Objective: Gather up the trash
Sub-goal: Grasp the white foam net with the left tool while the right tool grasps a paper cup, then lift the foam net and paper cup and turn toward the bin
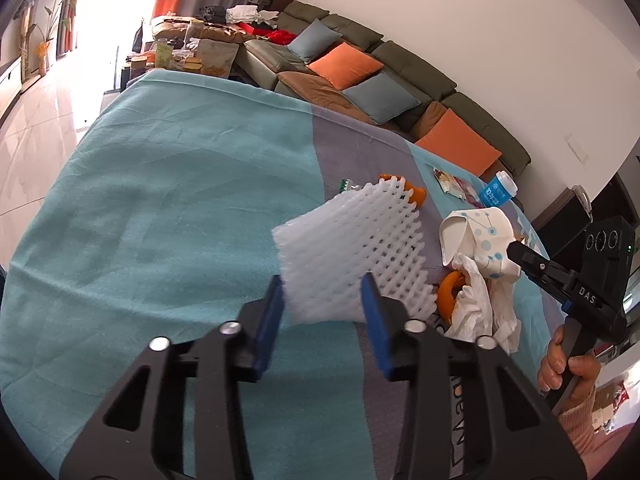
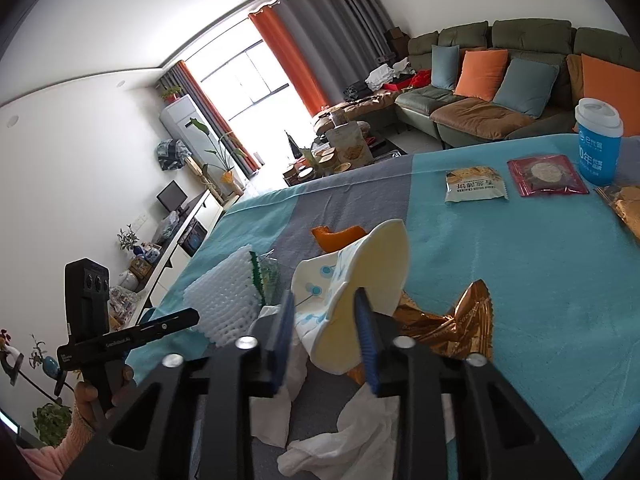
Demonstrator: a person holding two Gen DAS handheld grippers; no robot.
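My left gripper (image 1: 324, 300) is shut on a white foam fruit net (image 1: 352, 248), which hangs tilted above the teal and grey cloth (image 1: 160, 200). In the right wrist view that net (image 2: 224, 304) sticks out from the left gripper's fingertips (image 2: 188, 318). My right gripper (image 2: 325, 316) is shut on a crushed white paper cup with blue dots (image 2: 360, 280); the cup (image 1: 480, 240) also shows at the right in the left wrist view. Under the cup lie crumpled white tissue (image 2: 360, 428), a gold wrapper (image 2: 452, 328) and orange peel (image 2: 336, 236).
An upright blue cup with a white lid (image 2: 598, 144) and two snack packets (image 2: 474, 184) (image 2: 546, 174) stand at the far right of the cloth. A clear wrapper with green print (image 2: 268, 276) lies by the net. A green sofa (image 2: 480, 80) with cushions is behind.
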